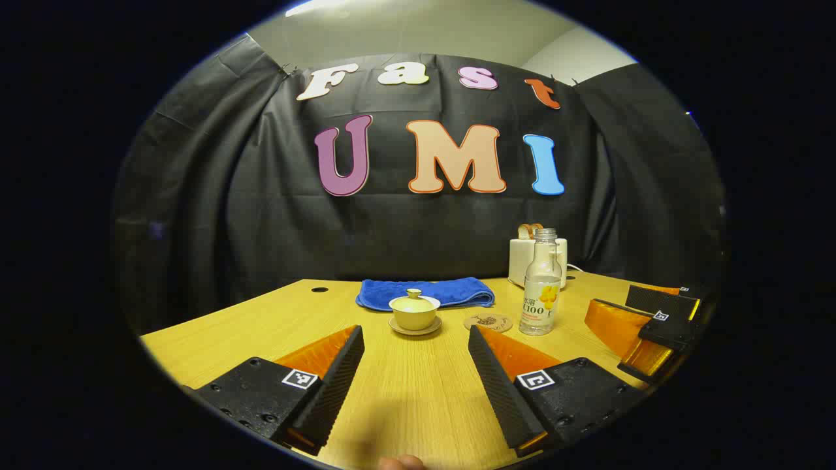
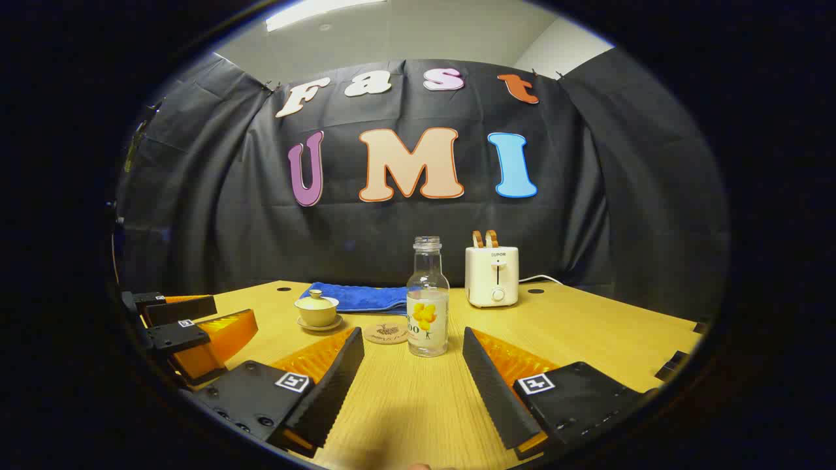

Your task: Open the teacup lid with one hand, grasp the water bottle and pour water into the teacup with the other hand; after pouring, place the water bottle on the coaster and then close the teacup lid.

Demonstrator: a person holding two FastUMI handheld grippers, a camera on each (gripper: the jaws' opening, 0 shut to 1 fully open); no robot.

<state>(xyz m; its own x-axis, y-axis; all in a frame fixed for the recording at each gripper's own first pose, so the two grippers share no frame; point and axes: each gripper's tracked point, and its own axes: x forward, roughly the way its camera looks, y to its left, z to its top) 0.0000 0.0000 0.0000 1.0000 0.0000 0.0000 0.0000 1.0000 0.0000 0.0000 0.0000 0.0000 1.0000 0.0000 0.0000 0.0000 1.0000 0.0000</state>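
Stage: opening step, nothing grasped yet. We hold the left tongs (image 1: 415,365) released, aimed at the lidded teacup (image 1: 415,311) on its saucer before the folded blue towel (image 1: 424,292). Our right tongs (image 2: 413,369) gape toward the clear glass-like water bottle (image 2: 428,307), uncapped, upright beside the round coaster (image 2: 386,333). Next, we judge: pinch the small lid knob (image 1: 414,293) squarely. Worktop (image 1: 418,398): pale woodgrain.

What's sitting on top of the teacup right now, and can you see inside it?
The lid sits on the teacup, closed, its knob up. The cup stands on its saucer. The inside is covered by the lid, so any contents are hidden.
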